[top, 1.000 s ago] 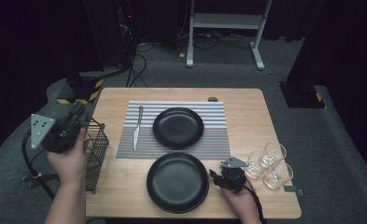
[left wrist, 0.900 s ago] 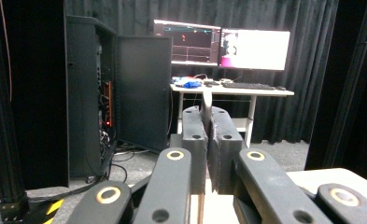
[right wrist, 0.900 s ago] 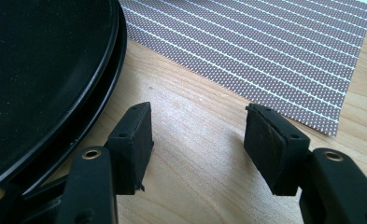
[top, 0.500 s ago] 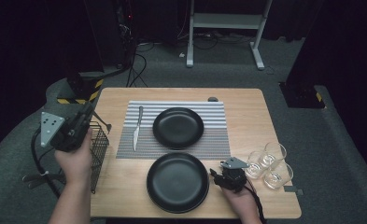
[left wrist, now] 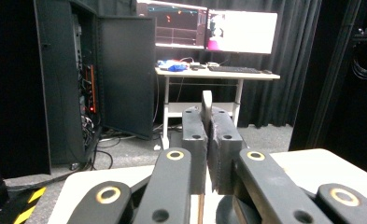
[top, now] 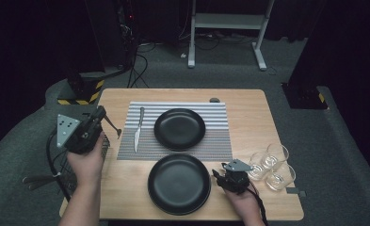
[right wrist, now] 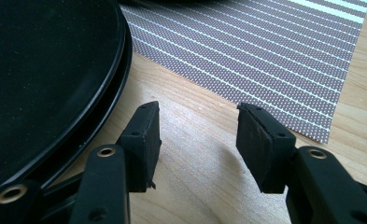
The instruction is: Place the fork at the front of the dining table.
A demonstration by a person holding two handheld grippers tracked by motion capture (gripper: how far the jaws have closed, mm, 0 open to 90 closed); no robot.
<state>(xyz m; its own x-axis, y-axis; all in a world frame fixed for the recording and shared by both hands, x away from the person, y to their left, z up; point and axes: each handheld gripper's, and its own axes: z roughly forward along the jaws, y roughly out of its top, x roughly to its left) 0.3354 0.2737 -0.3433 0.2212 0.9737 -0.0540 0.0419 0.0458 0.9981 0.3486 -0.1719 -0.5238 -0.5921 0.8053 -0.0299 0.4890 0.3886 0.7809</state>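
My left gripper (top: 101, 115) hovers over the table's left edge, shut on a thin grey utensil (top: 113, 126) that hangs down from its jaws. In the left gripper view the utensil's flat handle (left wrist: 207, 103) sticks up between the closed pads of my left gripper (left wrist: 209, 128). My right gripper (top: 218, 176) rests low on the wood just right of the near black plate (top: 179, 183). It is open, with only bare wood between the jaws of my right gripper (right wrist: 197, 135) and the plate's rim (right wrist: 102, 88) beside the left jaw.
A striped placemat (top: 220, 141) carries a second black plate (top: 179, 128) and a knife (top: 138, 129). Three glasses (top: 269, 162) stand at the right edge. A wire cutlery basket (top: 103, 147) sits under my left hand. The placemat's corner (right wrist: 284, 60) lies ahead of the right jaws.
My left gripper has moved a little to the right over the basket with the utensil in it. The right gripper has stayed put.
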